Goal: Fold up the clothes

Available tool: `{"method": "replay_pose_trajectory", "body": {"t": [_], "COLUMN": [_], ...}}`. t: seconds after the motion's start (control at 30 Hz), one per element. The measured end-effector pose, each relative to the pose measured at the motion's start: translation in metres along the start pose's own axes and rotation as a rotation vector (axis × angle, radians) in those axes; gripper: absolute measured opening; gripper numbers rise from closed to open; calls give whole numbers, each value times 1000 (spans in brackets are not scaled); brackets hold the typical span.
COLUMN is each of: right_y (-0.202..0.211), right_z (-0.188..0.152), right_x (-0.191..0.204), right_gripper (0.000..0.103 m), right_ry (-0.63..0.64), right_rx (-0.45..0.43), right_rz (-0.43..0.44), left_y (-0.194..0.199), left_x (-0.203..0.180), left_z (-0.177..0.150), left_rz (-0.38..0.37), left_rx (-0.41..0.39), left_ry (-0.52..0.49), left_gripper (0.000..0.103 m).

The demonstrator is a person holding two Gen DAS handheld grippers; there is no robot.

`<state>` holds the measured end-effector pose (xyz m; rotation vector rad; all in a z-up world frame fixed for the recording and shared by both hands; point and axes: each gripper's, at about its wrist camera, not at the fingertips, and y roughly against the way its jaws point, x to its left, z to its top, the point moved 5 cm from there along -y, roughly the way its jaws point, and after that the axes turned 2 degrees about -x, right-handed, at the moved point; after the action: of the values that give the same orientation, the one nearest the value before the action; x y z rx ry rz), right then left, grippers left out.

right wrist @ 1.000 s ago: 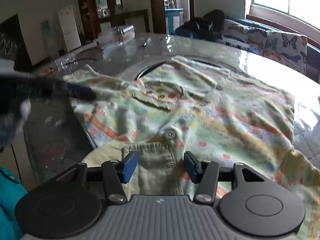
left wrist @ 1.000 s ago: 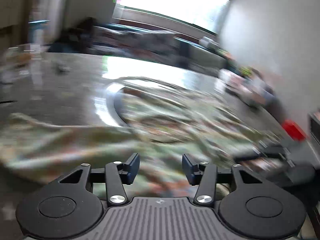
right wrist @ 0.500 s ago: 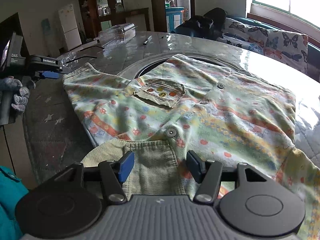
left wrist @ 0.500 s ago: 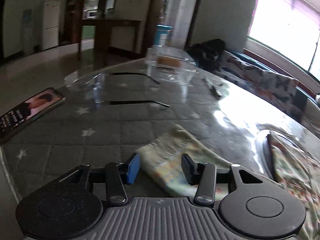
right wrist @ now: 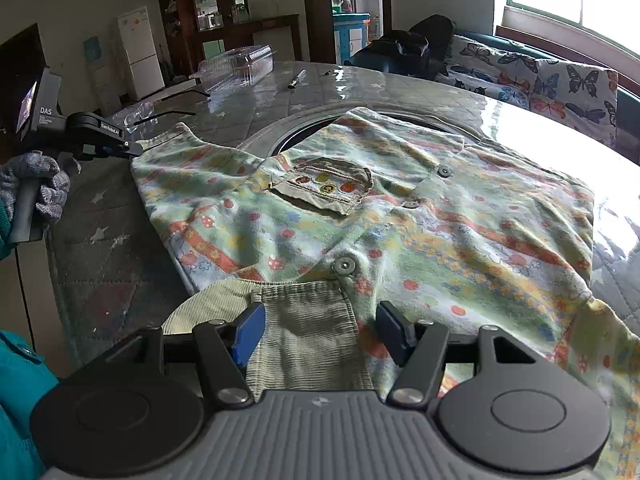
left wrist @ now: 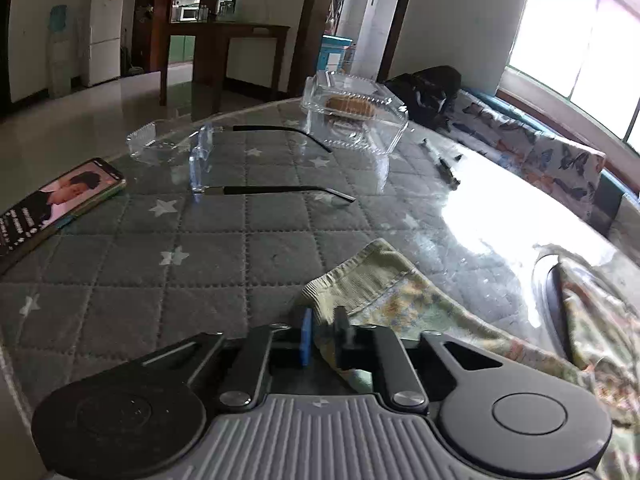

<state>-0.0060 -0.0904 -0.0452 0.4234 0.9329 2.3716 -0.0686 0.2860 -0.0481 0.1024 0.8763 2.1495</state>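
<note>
Pinching the shirt cuff, left gripper faces glasses; right gripper gapes over collar

My left gripper had a ribbed grey housing at the bottom, two black round discs on the sides, and black link arms with silver screws. One finger carried a blue pad, the other looked black. My right gripper was built the same way, with blue pads on both fingers. From the right wrist view I saw the left one from outside: a black body with white letters "DAS". My left hand wore a grey knitted glove, and my sleeve was teal.
</note>
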Motion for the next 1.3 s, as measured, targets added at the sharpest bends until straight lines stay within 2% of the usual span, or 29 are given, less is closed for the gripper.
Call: {"method": "replay_pose_trajectory", "body": {"t": [0.33,0.6,0.87,1.0,1.13,1.23,1.27,1.3], "right_y": [0,5,17,27,38,43,41,39], "right_z": [0,1,2,0,-4,-4,-3,-1], "right_x": [0,-3,-20,-38,-54,-60,-59,-58], "right_gripper": [63,63,63,62,61,59,59,58], "right_ry": [-7,-23,-95,-172,-229,-262,-261,-261], "right_rx": [-11,-40,-84,-104,-123,-132,-131,-129], "right_rz": [-1,-10,-20,-46,-75,-72,-66,-59], "left_y": [43,82,117,113,105,100,100,100], "left_x": [-41,-113,-204,-242,-259,-253,-250,-247], "left_z": [31,28,-15,-52,-90,-102,-104,-105], "left_rz": [-207,-464,-771,-871,-890,-868,-860,-851], "left_rx": [-125,-120,-9,127,250,280,274,267], "left_ry": [0,-83,-215,-295,-387,-449,-464,-478], "left_gripper": [5,5,5,5,6,14,29,49]}}
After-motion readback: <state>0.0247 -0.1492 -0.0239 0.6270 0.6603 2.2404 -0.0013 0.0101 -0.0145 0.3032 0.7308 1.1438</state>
